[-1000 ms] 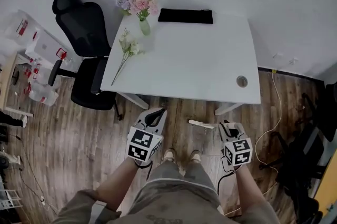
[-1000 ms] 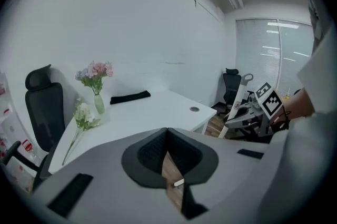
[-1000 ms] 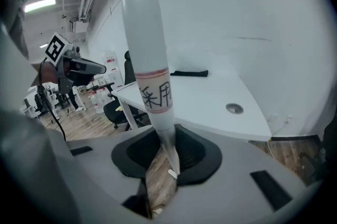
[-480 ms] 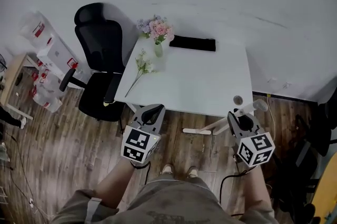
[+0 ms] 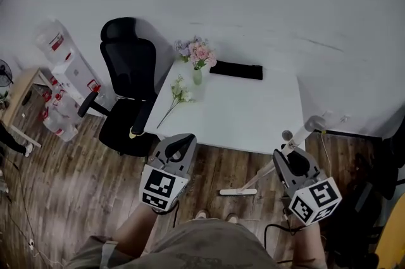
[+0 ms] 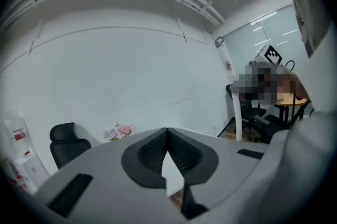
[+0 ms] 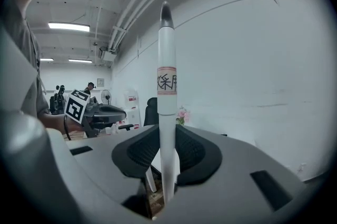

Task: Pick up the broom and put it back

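**A:** Head view, from the left: what is the left gripper (image 5: 182, 142) doing?

**B:** Nothing. Its jaws are pressed together with nothing between them, held short of the table (image 5: 247, 116).

**A:** And the broom (image 7: 166, 112)?

**B:** The right gripper (image 5: 290, 155) is clamped on the upper part of its handle. The rest slants down and left to the head, low by the table's near edge. Whether the head touches the floor (image 5: 95, 198) I can't tell.

**A:** What could go wrong?

**B:** My guess is that one grip this high on a long pole lets it pivot in the pads. The head may then swing into the table, or the handle may slide out. The idle gripper isn't steadying it.

**A:** Any containers?

**B:** One vase (image 5: 197, 76) at the table's far left corner, with pink flowers (image 5: 197, 51) standing in it. A loose stem (image 5: 176, 97) lies on the tabletop beside it, outside the vase.
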